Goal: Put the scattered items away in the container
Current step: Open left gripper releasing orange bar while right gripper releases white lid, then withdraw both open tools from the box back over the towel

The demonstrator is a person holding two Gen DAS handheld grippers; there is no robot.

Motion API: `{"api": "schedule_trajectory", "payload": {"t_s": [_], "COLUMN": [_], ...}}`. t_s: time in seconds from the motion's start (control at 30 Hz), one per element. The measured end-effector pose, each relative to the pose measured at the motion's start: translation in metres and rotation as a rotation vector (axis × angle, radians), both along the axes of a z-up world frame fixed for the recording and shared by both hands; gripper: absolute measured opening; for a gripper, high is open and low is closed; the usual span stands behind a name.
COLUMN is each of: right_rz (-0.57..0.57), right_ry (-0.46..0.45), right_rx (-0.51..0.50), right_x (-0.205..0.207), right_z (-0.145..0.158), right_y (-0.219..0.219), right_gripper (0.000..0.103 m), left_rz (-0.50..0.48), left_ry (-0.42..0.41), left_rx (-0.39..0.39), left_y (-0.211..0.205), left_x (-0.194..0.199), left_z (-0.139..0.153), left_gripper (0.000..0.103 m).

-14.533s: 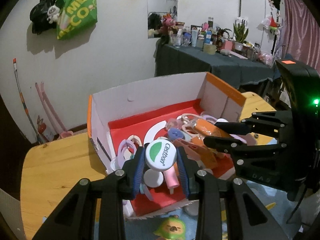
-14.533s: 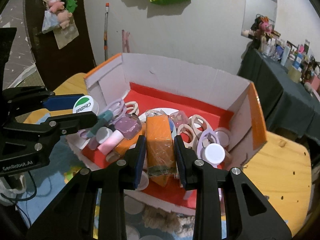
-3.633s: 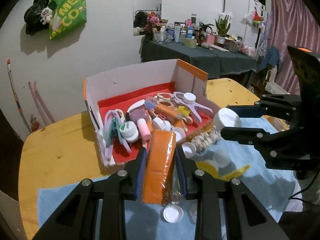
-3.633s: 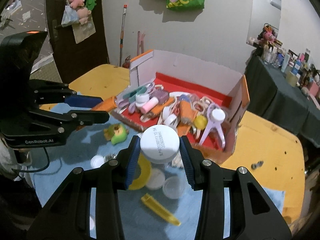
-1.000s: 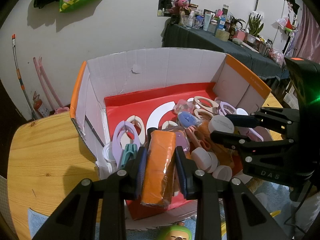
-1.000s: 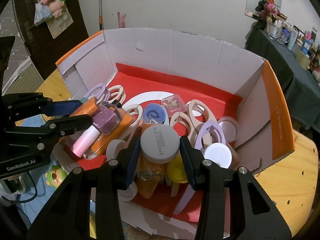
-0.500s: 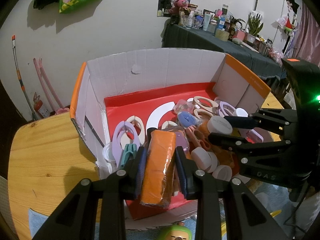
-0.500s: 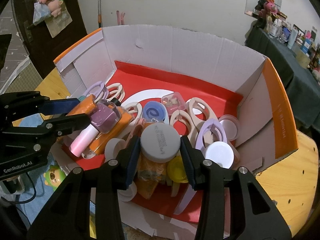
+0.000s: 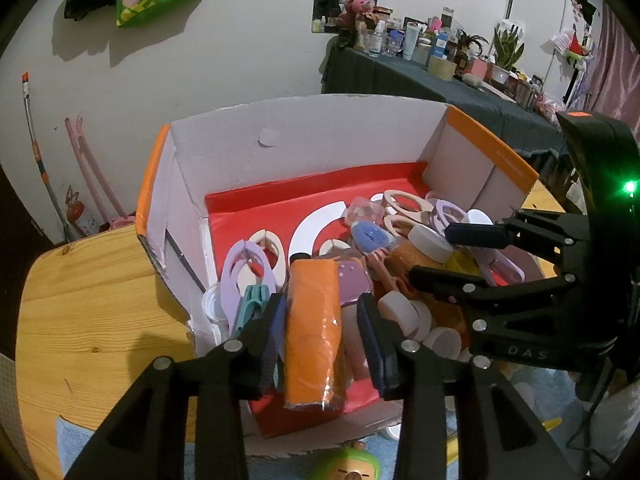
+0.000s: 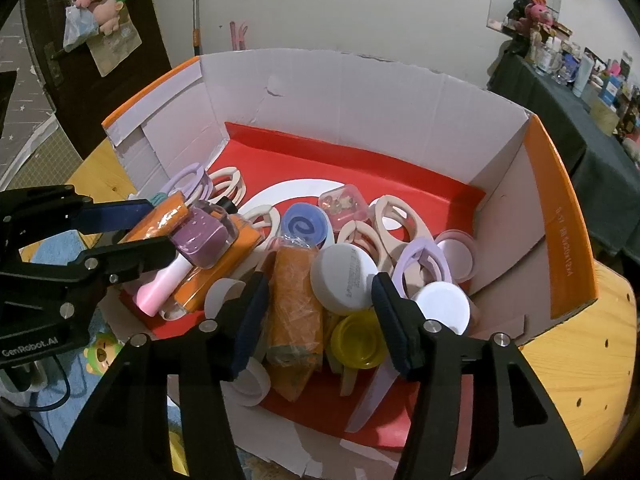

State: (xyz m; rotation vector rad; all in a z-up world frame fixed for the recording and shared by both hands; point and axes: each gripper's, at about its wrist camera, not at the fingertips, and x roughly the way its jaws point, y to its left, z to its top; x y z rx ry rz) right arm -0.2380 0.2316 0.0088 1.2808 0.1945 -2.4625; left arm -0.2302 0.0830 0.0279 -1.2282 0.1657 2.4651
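Observation:
The cardboard box [image 9: 304, 136] with a red floor holds several clips, lids and packets; it also shows in the right wrist view [image 10: 360, 88]. My left gripper [image 9: 320, 332] hangs over the box's near left corner with jaws open, the orange packet [image 9: 314, 328] loose between them. My right gripper [image 10: 320, 312] is open over the box's near side. The white round lid [image 10: 345, 276] rests tilted on the pile, free of the right pad. In the left wrist view that lid [image 9: 430, 238] lies by the right gripper's fingers [image 9: 476, 236].
A green toy figure [image 9: 346, 464] lies on the blue mat before the box; it also shows in the right wrist view [image 10: 102, 354]. The wooden table [image 9: 88, 300] extends left. A yellow cup [image 10: 358, 338] and another orange packet [image 10: 294, 320] lie under my right gripper.
Both grippers opened over the box. The left let go of the orange packet; the right let go of the white lid, which now rests on the pile.

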Motion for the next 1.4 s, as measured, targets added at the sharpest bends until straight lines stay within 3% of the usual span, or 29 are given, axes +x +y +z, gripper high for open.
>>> {"api": "schedule_trajectory", "payload": {"t_s": [0.57, 0.87, 1.4], "right_rz": [-0.006, -0.01, 0.001], "right_ry": [0.002, 0.022, 0.052], "right_rx": [0.002, 0.004, 0.007], "right_x": [0.0, 0.004, 0.019], "right_z": [0.0, 0.005, 0.019], "right_y": [0.001, 0.002, -0.002], "right_gripper": [0.055, 0.062, 0.062], "left_rz": [0.002, 0.008, 0.007], "left_ry": [-0.01, 0.003, 0.022], "left_rx": [0.007, 0.01, 0.012], "left_y": [0.0, -0.001, -0.006], "left_x": [0.003, 0.003, 0.014], "left_z": [-0.002, 0.003, 0.015], "left_gripper": [0.047, 0.054, 0.055]}}
